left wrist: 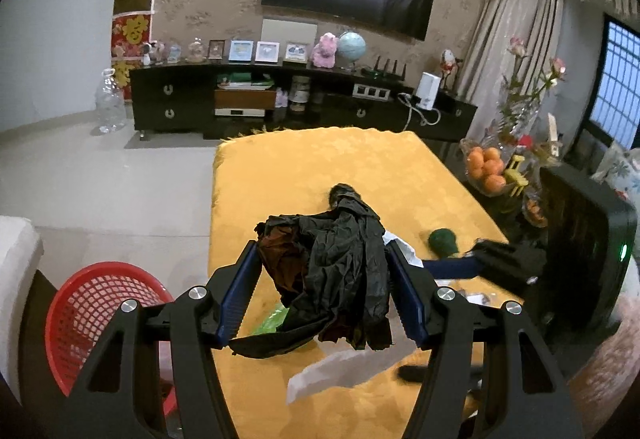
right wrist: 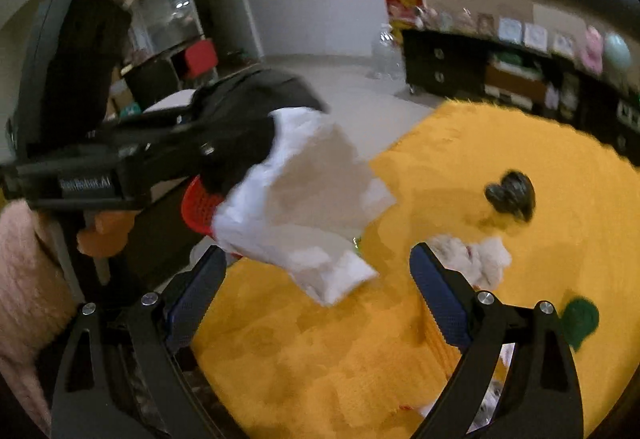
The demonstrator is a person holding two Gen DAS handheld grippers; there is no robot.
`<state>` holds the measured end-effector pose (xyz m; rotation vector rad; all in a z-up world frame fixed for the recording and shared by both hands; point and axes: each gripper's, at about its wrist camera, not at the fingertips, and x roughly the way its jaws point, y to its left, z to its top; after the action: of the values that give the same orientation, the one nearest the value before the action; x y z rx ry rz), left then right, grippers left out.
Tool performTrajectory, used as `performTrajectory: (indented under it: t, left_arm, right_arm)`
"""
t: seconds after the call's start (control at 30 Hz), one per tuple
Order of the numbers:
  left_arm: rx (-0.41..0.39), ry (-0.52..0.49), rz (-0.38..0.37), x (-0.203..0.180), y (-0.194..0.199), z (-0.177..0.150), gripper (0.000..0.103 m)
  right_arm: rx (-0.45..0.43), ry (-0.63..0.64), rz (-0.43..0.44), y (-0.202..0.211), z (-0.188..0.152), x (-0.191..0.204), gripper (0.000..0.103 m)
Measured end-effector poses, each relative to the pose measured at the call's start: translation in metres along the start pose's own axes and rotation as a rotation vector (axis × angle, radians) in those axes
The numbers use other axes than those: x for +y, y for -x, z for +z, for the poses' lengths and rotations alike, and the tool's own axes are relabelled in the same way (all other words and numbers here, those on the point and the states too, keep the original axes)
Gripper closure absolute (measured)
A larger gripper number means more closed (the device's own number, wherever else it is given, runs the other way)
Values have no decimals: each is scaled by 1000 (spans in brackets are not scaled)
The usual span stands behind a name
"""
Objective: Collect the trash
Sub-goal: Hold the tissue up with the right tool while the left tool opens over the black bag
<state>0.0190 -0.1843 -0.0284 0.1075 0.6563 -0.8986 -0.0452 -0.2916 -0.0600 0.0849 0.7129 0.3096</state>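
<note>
left gripper (left wrist: 320, 279) holds black bag (left wrist: 340, 259), white bag (right wrist: 296, 199) | right gripper (right wrist: 320, 291) wide, empty | bags soft, light, slippery; pinch bunched middle

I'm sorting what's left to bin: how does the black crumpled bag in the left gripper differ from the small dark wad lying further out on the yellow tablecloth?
The black bag is large and loosely crumpled; the dark wad is small and tightly balled. The bag is clamped in the left gripper, raised off the yellow tablecloth; the wad lies loose on the cloth, untouched. Both look like dark, crinkled plastic.
</note>
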Motion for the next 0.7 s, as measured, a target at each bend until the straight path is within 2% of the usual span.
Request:
performTrajectory:
  t: [0.07, 0.1, 0.13, 0.2, 0.23, 0.3, 0.47, 0.63, 0.67, 0.7]
  left_arm:
    - [1, -1, -24, -2, 0, 0, 43]
    - [2, -6, -31, -4, 0, 0, 42]
    - [3, -14, -33, -5, 0, 0, 41]
    - [3, -31, -29, -8, 0, 0, 39]
    - [4, -32, -28, -8, 0, 0, 39]
    - [3, -26, -25, -6, 0, 0, 38]
    - [-10, -19, -13, -4, 1, 0, 38]
    - [33, -35, -3, -4, -8, -5, 38]
    - [43, -36, -8, -4, -9, -6, 38]
    - [55, -43, -9, -4, -11, -9, 32]
  right_arm:
    - [-17, -11, -16, -4, 0, 0, 16]
    - [-20, -21, -18, -5, 1, -3, 28]
    - [-13, -31, -22, -8, 3, -5, 35]
    - [13, -52, -38, -13, 4, -13, 66]
    - [22, -62, -58, -14, 4, -16, 70]
    - [36, -85, -116, -17, 4, -22, 85]
    - [9, -181, -202, -10, 1, -51, 90]
    - [-22, -280, -299, 4, -1, -77, 90]
    - [-25, -295, -309, 5, -2, -81, 90]
    - [-31, -315, -320, 8, -4, -85, 90]
